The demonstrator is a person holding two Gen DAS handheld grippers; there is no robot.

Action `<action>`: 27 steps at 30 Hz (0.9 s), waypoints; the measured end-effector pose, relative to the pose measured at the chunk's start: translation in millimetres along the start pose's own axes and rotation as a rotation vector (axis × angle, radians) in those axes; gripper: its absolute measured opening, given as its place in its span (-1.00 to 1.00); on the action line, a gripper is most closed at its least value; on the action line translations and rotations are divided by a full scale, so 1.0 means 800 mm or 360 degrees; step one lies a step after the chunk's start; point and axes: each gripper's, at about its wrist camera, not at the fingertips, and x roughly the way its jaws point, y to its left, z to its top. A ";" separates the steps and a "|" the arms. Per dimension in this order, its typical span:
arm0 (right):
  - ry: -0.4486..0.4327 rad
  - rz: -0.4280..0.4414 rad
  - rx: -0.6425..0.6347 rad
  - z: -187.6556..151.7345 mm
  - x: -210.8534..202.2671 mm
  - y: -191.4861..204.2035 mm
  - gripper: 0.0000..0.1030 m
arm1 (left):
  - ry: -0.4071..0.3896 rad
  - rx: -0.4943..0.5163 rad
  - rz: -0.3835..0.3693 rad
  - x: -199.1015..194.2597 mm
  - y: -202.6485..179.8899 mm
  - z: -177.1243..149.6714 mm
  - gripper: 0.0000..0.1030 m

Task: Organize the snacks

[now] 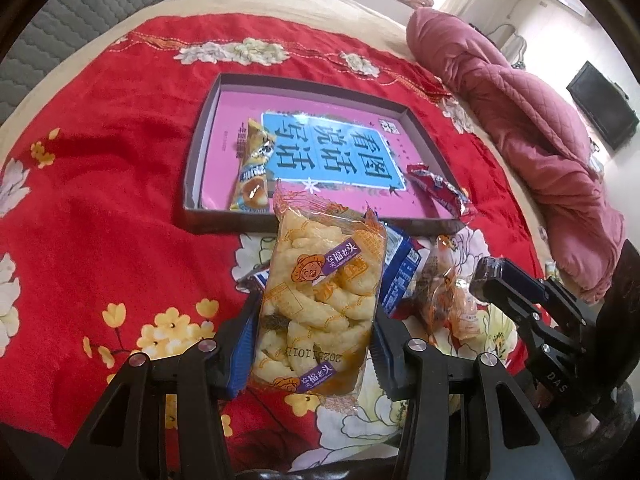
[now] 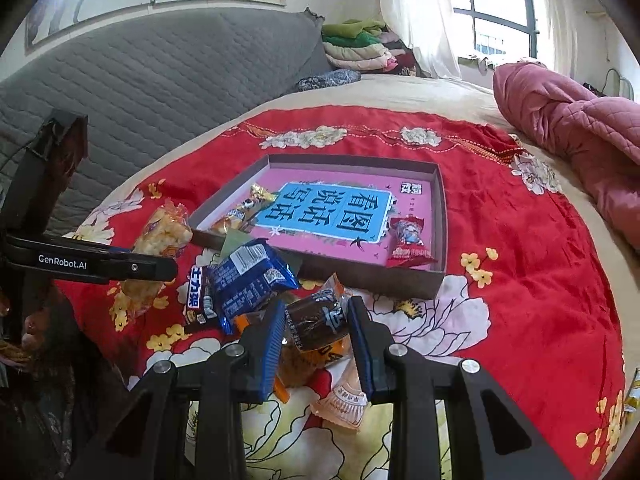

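blue packet [image 1: 398,276] half hidden, tray [image 1: 192,184] front covered

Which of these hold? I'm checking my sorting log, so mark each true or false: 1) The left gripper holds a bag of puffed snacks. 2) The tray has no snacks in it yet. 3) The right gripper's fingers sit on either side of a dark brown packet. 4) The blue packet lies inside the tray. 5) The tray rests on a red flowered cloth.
1) True: the left gripper is shut on the bag of puffed snacks.
2) False: the tray already holds a yellow packet and a red packet.
3) True: the right gripper flanks the dark brown packet.
4) False: the blue packet lies on the cloth in front of the tray.
5) True: it sits on the red flowered cloth.
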 end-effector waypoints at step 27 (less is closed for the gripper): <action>-0.0190 0.0021 0.0053 0.052 0.010 0.009 -0.37 | -0.0171 -0.0039 0.0048 -0.015 -0.002 0.045 -0.01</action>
